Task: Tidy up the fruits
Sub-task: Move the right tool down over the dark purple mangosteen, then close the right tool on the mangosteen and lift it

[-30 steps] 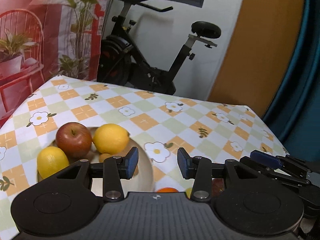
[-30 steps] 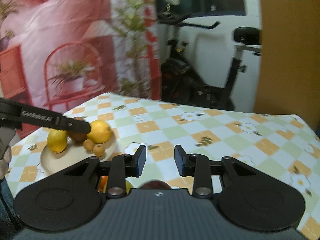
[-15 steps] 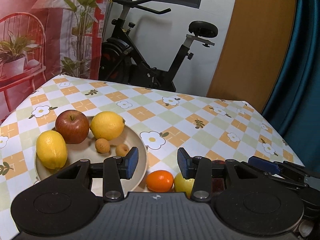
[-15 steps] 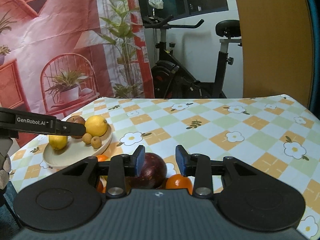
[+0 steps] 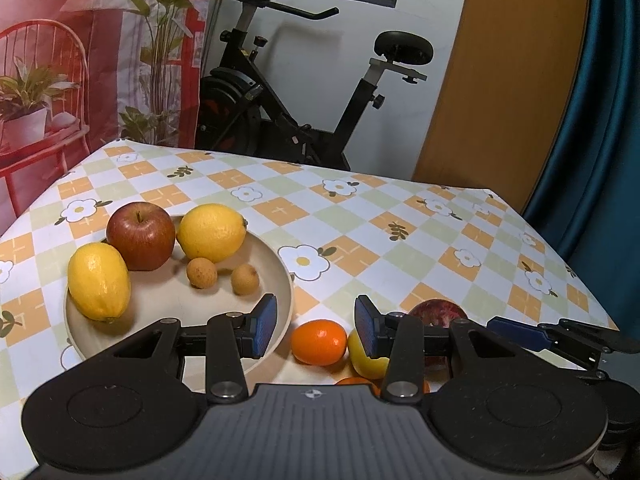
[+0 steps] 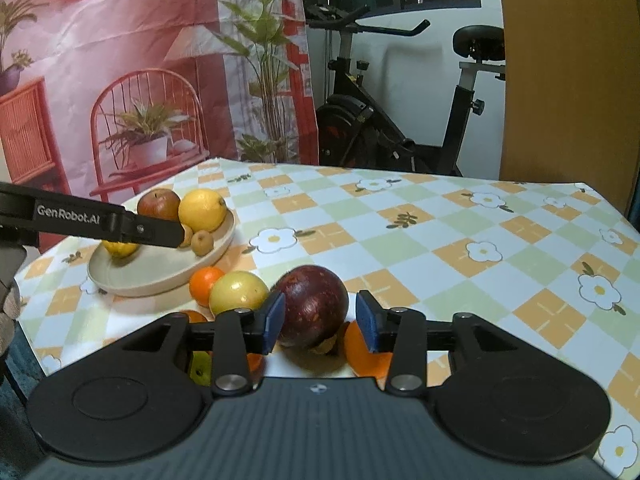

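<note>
A beige plate [image 5: 280,280] holds a red apple [image 5: 141,235], two lemons [image 5: 211,232] and two small brown fruits [image 5: 202,273]. My left gripper [image 5: 311,325] is open and empty, above a small orange [image 5: 318,342] and a yellow fruit [image 5: 362,356] beside the plate. A dark purple fruit [image 6: 314,306] sits between the fingers of my open right gripper [image 6: 320,322], not clamped. In the right wrist view the plate [image 6: 160,276], small orange [image 6: 204,284], yellow fruit [image 6: 238,292] and another orange [image 6: 362,350] lie on the checked tablecloth [image 6: 440,240].
An exercise bike [image 5: 304,92] stands behind the table's far edge. A red printed backdrop [image 5: 60,60] hangs at the left, a blue curtain [image 5: 600,120] at the right. The right gripper's finger [image 5: 560,334] shows at the left wrist view's lower right.
Both grippers have pulled back and tilted down. The loose fruits near the front edge have come into view, and the purple fruit now sits between the right fingers.
</note>
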A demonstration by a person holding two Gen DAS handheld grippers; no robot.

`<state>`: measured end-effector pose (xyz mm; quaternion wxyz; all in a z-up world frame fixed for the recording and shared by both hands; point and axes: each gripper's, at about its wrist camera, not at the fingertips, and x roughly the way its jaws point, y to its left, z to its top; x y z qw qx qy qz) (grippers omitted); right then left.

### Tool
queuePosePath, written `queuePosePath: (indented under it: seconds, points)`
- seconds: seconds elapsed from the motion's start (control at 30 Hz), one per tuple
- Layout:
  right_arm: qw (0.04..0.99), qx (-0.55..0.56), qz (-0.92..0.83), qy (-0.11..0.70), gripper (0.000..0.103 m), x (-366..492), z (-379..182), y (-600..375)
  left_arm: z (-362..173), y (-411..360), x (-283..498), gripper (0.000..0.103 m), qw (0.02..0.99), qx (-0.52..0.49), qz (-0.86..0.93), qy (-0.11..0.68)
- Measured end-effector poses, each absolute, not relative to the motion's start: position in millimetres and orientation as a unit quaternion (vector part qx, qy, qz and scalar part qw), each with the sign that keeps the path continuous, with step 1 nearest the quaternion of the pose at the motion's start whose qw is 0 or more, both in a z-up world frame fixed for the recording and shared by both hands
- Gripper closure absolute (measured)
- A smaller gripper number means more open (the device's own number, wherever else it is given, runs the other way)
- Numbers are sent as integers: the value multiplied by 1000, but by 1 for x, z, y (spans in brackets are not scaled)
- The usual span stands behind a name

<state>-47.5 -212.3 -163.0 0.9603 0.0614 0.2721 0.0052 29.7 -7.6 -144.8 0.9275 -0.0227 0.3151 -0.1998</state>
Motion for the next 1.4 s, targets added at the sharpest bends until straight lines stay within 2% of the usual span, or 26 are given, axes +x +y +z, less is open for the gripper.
queuePosePath:
  seconds: [1.1, 1.4]
  points:
    - [955, -44, 48, 291, 59, -19, -170, -195, -153, -3, 40, 58, 918, -38, -206, 337]
    - [953, 11, 63, 296, 59, 15, -163, -206, -148, 3, 46, 58, 919, -54, -201, 335]
